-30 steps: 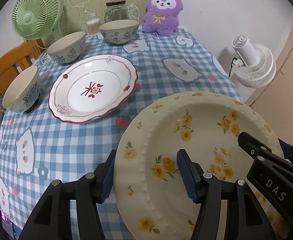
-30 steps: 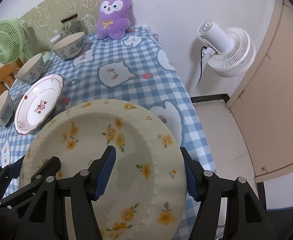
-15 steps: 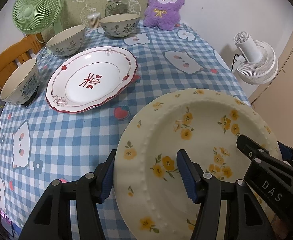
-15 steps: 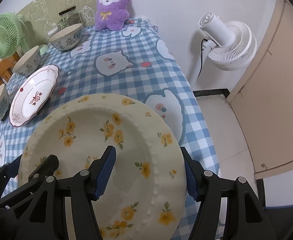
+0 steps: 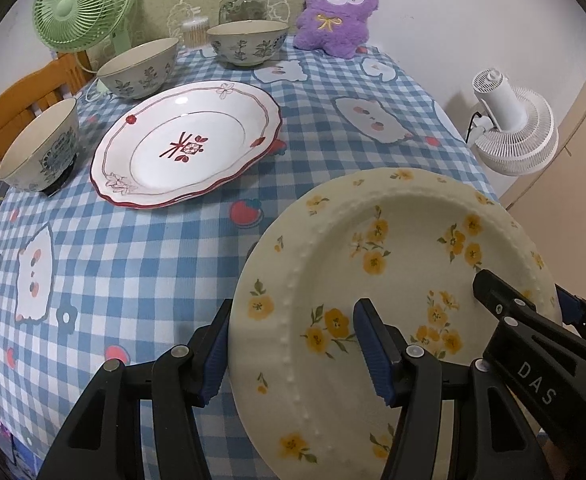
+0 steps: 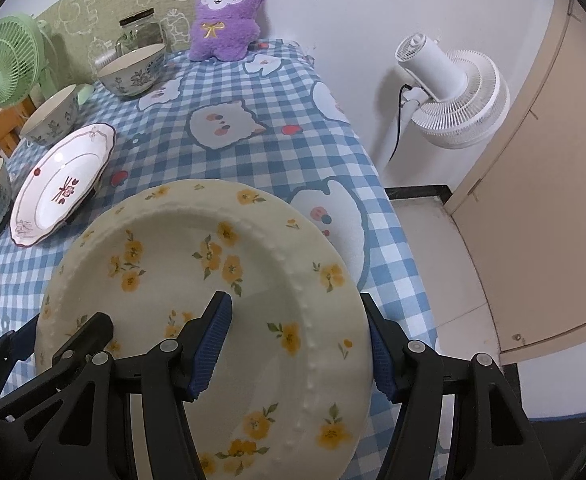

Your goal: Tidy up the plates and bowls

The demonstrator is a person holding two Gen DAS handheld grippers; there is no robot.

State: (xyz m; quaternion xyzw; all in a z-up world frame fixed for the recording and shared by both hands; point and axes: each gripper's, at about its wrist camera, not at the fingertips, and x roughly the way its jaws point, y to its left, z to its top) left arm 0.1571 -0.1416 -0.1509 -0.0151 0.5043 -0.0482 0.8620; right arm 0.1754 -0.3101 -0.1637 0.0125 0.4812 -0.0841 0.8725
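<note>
Both the left claw point(image 5: 293, 344) and right claw point(image 6: 297, 344) clamp opposite rims of the yellow-flowered plate point(image 5: 393, 280).

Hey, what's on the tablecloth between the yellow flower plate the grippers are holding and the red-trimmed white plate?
Nothing stands there. In the left wrist view, only bare checked tablecloth separates the yellow flower plate from the red-trimmed white plate.

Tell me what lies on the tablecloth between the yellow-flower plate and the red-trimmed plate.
Nothing visible. Only bare checked tablecloth separates the yellow-flower plate from the red-trimmed plate. The three bowls sit beyond and beside the red-trimmed plate, off that path.
</note>
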